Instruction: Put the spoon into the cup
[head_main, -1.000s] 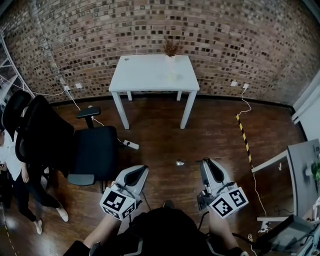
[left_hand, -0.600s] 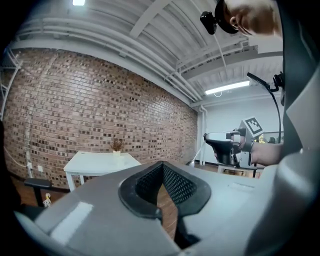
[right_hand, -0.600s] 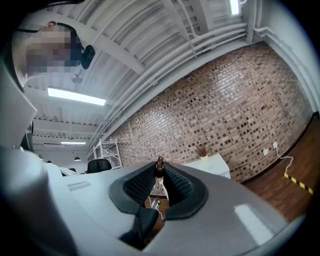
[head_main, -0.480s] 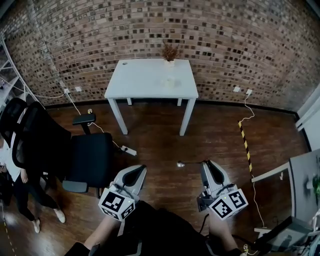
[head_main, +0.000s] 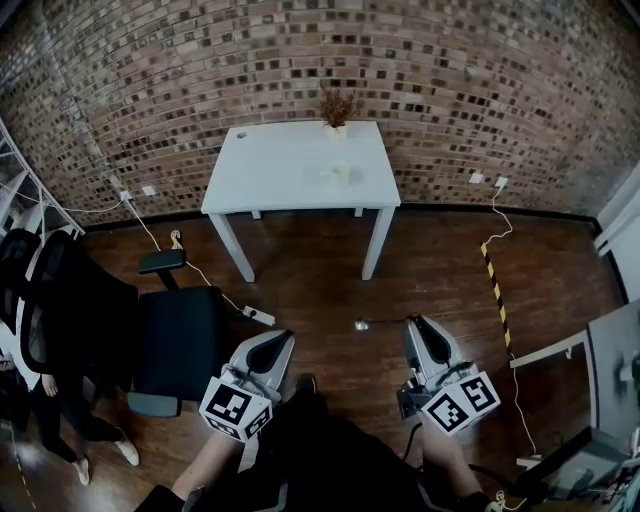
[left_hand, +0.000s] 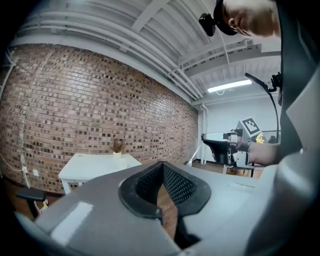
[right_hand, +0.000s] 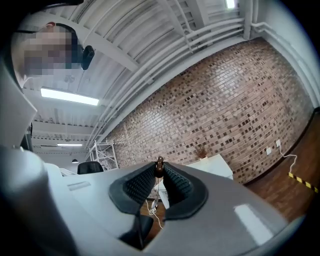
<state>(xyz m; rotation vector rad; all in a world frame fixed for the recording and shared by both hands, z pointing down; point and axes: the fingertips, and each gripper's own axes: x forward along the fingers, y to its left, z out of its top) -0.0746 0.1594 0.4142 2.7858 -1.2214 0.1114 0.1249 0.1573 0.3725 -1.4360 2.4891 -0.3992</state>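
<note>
We face a brick wall (head_main: 300, 60) across a dark wooden floor (head_main: 440, 260). A white table (head_main: 280, 170) stands against that wall. We are well apart from it, so the task's last step cannot begin until that gap is crossed. A black office chair (head_main: 180, 340) sits to our left, near our path but not in it.

The left gripper (head_main: 283, 340) is held low in front of us, with its jaws pressed together at the tips and nothing between them; its own view shows only floor through the gap behind the pads (left_hand: 172, 182). We judge it is simply carried along, since one hand is enough for this job.

The right gripper (head_main: 412, 322) points forward and about level. Its jaws are pinched on the end of the spoon's handle, which shows as a small dark knob at the tips in its own view.

On the table, a dried plant (head_main: 336, 108) in a small pot stands at the back edge. The cup (head_main: 338, 174) sits nearer the front, pale and hard to make out.

The spoon (head_main: 362, 325) sticks out sideways from the right gripper toward the left, its bowl hanging free over the floor. Gripping the far end of the handle probably leaves the bowl clear to go into the cup first.
</note>
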